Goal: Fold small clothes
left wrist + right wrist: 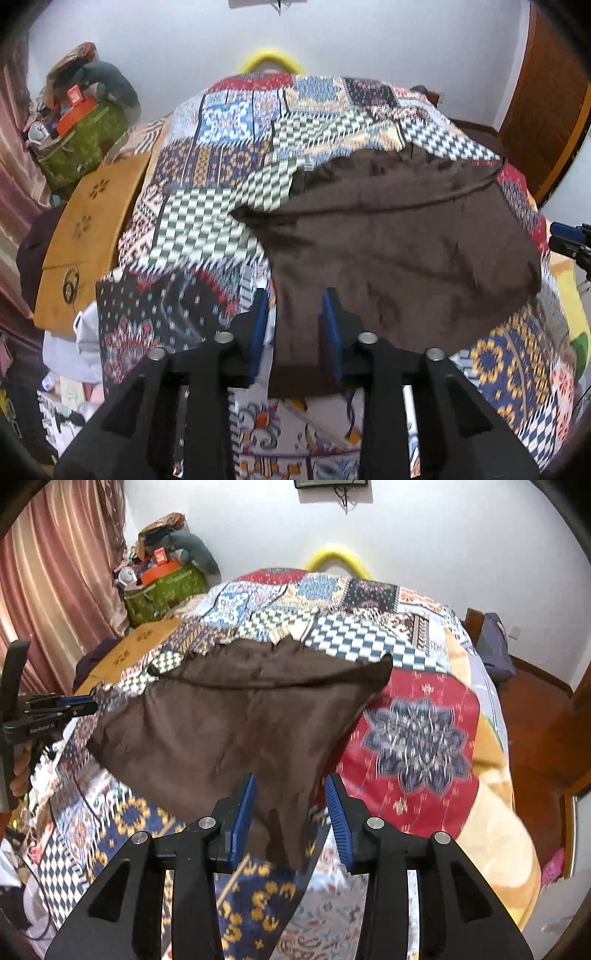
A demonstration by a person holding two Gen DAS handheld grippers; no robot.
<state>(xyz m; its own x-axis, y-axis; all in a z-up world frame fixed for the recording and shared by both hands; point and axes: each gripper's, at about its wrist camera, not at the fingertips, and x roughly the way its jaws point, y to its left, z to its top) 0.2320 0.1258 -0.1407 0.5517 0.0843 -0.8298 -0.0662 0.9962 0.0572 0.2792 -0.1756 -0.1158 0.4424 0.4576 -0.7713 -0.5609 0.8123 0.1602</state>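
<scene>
A dark brown garment lies spread over the patchwork bedspread; it also shows in the right wrist view. My left gripper has its blue pads apart, with the garment's near edge hanging between them. My right gripper also has its pads apart, with a corner of the brown cloth drooping between them. The cloth looks loose in both. The left gripper also shows in the right wrist view at the garment's left edge. The right gripper shows at the far right of the left wrist view.
A patchwork bedspread covers the bed. A tan wooden board stands at the bed's left side. A green bag stuffed with items sits in the back left corner by pink curtains. A brown wooden door is at right.
</scene>
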